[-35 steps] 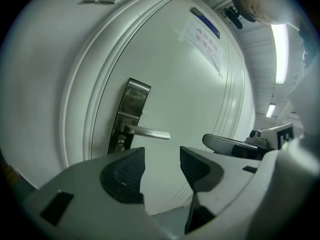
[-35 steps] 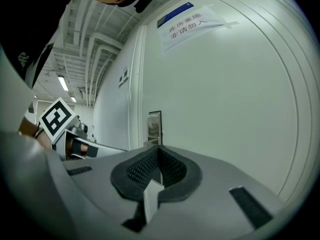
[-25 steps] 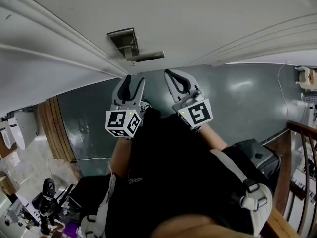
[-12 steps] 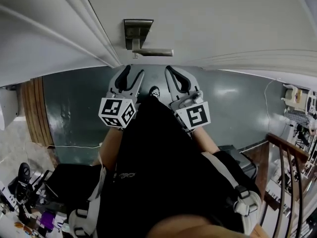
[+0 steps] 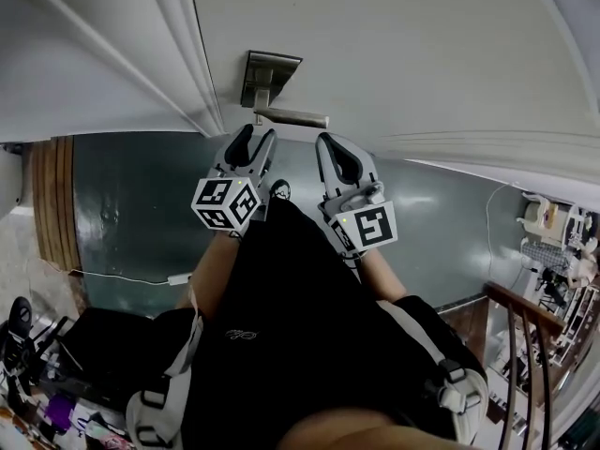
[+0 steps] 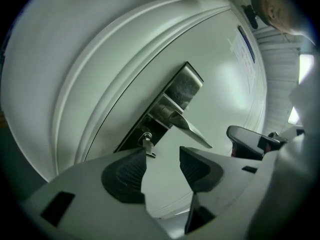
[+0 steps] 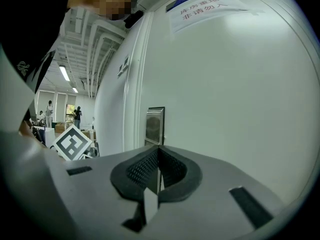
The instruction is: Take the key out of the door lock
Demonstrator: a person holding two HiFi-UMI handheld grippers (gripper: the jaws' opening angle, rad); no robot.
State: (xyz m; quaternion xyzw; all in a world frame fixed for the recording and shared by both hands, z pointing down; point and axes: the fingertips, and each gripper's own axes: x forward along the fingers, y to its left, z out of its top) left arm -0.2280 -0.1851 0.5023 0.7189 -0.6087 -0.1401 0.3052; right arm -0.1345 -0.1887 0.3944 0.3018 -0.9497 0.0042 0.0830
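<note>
A small metal key (image 6: 147,143) sticks out of the keyhole at the low end of the steel lock plate (image 6: 176,95) on the white door, just under the lever handle (image 6: 192,130). My left gripper (image 6: 160,166) is open, and its left pad sits just below the key without touching it. In the head view the left gripper (image 5: 253,146) is right beneath the lever handle (image 5: 292,117). My right gripper (image 5: 330,148) hangs beside it, to the right. In the right gripper view the right gripper (image 7: 159,160) is shut on nothing, with the lock plate (image 7: 155,125) beyond it.
A raised door-frame moulding (image 5: 178,54) runs left of the lock. A paper notice (image 7: 202,4) is stuck higher on the door. A wooden stair railing (image 5: 525,345) stands at the right, and clutter (image 5: 37,392) lies on the floor at the lower left. People (image 7: 50,109) stand far off.
Both grippers have come closer to the lock plate and lever. The head view has swung, so the door now fills more of the frame. Jaw states look unchanged.
</note>
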